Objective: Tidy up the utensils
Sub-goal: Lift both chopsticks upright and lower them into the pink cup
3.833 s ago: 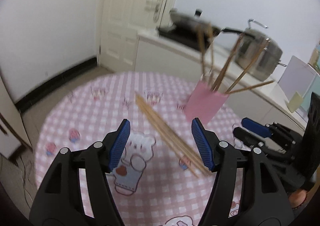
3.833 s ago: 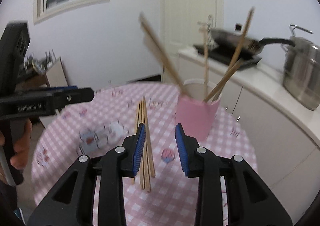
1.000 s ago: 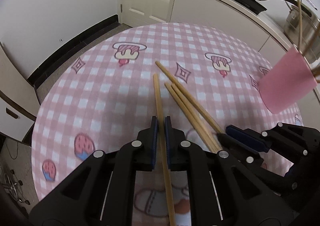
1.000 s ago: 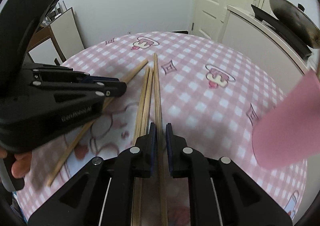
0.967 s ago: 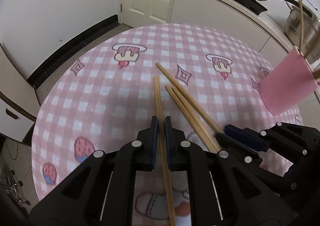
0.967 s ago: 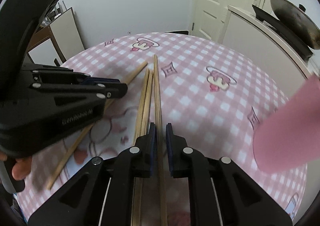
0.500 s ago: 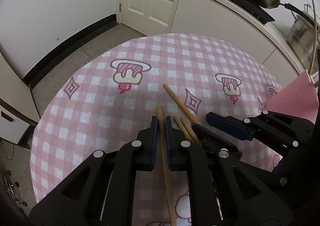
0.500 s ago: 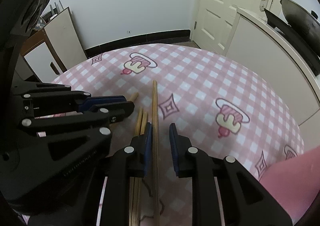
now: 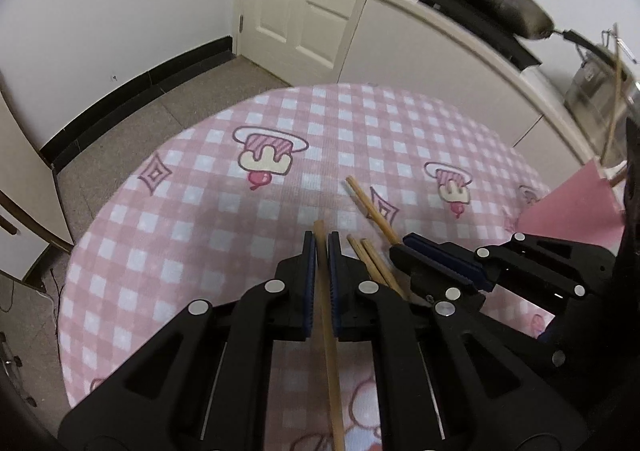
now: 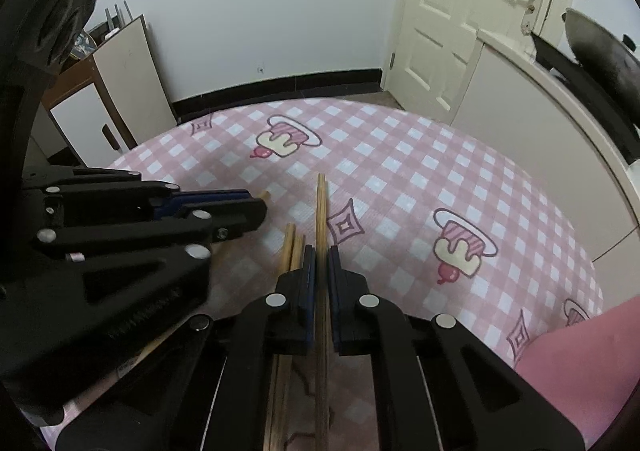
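My left gripper [image 9: 320,247] is closing tight on one wooden chopstick [image 9: 329,351], whose tip pokes just past the pads. To its right, two loose chopsticks [image 9: 362,255] lie on the pink checked tablecloth [image 9: 200,211]. My right gripper [image 10: 319,255] is closing on another chopstick [image 10: 320,207], which reaches well beyond its fingertips. In the right wrist view the loose chopsticks [image 10: 291,243] lie just to the left of it, and the left gripper [image 10: 256,207] sits further left. The pink cup [image 9: 576,207] with chopsticks in it stands at the right; the cup [image 10: 580,355] shows at lower right.
The round table ends just ahead, with grey floor [image 9: 152,107] beyond its edge. A white door [image 9: 304,3] is behind it. A counter [image 9: 440,63] with a wok [image 9: 492,7] runs along the right. A low cabinet [image 10: 108,99] stands at the left.
Both grippers have moved toward the table's far edge, and less chopstick now sticks out past each. The right jaws stood slightly apart half a second ago and have come together on the chopstick.
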`<control>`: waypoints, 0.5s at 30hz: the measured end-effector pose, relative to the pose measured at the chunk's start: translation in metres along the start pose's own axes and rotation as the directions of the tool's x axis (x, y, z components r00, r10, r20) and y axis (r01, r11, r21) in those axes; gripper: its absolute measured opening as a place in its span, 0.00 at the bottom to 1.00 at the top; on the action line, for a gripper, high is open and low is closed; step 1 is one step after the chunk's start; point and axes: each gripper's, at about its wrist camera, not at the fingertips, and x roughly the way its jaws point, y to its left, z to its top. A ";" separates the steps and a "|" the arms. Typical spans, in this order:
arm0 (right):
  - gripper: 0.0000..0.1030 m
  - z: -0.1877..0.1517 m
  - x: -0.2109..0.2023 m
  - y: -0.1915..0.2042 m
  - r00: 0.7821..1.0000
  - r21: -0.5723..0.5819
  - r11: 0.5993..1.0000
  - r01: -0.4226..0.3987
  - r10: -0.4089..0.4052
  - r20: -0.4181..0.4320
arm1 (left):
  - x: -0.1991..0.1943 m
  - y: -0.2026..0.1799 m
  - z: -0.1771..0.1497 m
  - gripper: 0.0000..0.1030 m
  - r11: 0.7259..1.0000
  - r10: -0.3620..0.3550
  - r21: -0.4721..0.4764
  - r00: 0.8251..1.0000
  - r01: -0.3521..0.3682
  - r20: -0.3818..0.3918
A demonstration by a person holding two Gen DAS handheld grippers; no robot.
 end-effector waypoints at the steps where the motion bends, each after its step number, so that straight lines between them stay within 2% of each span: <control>1: 0.04 -0.001 -0.005 0.000 1.000 0.004 1.000 0.000 0.000 0.012 | -0.008 0.001 -0.001 0.06 1.000 -0.006 -0.005 1.000 0.006 0.019; 7: 0.04 -0.002 -0.049 0.009 0.994 0.008 1.000 -0.009 0.008 0.111 | -0.060 -0.002 -0.003 0.06 0.999 -0.035 -0.012 0.992 0.037 0.123; 15: 0.04 -0.011 -0.117 0.020 0.970 -0.008 1.000 -0.012 0.013 0.244 | -0.134 -0.025 -0.016 0.06 0.997 -0.079 0.035 0.963 0.073 0.256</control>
